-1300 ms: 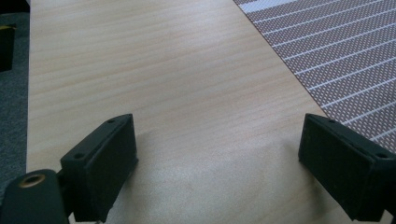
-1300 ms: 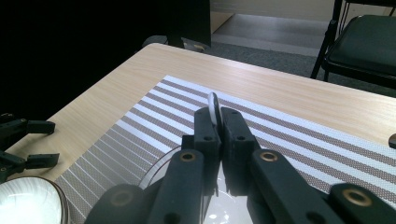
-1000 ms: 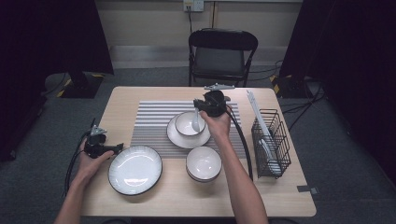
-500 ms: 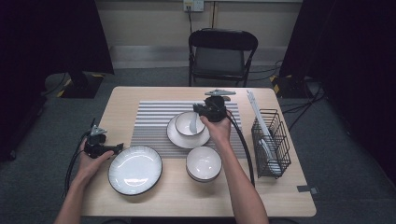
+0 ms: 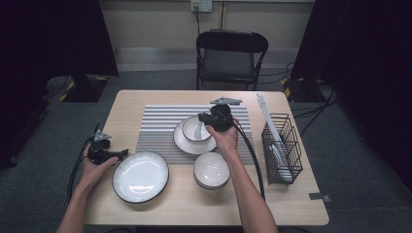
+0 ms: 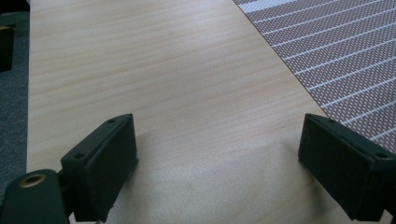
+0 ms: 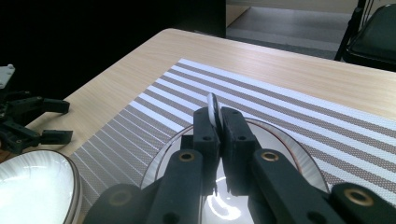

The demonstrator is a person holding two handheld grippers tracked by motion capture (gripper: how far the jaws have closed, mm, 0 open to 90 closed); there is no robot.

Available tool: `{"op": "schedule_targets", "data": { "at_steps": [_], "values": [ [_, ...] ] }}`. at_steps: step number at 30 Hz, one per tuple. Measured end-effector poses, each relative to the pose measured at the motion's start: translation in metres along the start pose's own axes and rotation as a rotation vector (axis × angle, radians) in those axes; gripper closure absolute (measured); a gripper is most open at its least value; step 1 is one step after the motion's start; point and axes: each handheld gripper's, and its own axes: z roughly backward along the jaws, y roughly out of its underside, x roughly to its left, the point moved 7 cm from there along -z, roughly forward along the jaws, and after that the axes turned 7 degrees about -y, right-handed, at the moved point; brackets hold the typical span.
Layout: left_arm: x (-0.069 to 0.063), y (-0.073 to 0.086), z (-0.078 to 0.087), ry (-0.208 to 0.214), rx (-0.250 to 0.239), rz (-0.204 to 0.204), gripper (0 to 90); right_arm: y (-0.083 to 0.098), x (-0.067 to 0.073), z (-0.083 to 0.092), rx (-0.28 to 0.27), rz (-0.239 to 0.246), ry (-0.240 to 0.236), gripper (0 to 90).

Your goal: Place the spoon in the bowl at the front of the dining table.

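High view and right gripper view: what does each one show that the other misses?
High view: a black folding chair, a black wire rack and a plain white bowl near the person. Right gripper view: its black fingers clamped shut on a thin white dark-edged piece, close up. Both: the striped grey placemat, the wide white ribbed plate and the left gripper.

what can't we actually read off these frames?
- Right gripper, right gripper view: shut on a thin white handle, likely a spoon; its own jaws hide the rest.
- Small bowl, high view: the hand and gripper cover part of it; contents too small to tell.
- Wire rack, high view: white items inside, too small to identify.
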Motion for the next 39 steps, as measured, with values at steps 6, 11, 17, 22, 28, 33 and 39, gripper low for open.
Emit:
{"op": "schedule_targets", "data": {
  "at_steps": [6,11,17,22,28,33,39],
  "values": [
    [0.0,0.0,0.0,0.0,0.0,0.0,11.1,0.005,0.005,-0.002,0.018,0.021,-0.011,85.5],
    [0.0,0.0,0.0,0.0,0.0,0.001,11.0,0.008,0.005,-0.001,0.017,0.02,-0.018,85.1],
    [0.0,0.0,0.0,-0.001,0.001,0.0,11.1,0.011,0.006,0.0,0.016,0.014,-0.024,84.4],
    [0.0,0.0,0.0,0.0,0.0,0.001,11.0,0.011,0.008,0.001,0.019,0.022,-0.02,83.2],
    [0.0,0.0,0.0,-0.001,0.0,0.0,11.1,0.014,0.009,0.0,0.021,0.023,-0.028,81.2],
    [0.0,0.0,0.0,-0.001,0.0,0.0,11.1,0.015,0.011,-0.003,0.022,0.019,-0.025,80.6],
    [0.0,0.0,0.0,-0.001,0.0,0.001,11.1,0.013,0.012,-0.006,0.021,0.022,-0.028,79.7]
  ]
}}
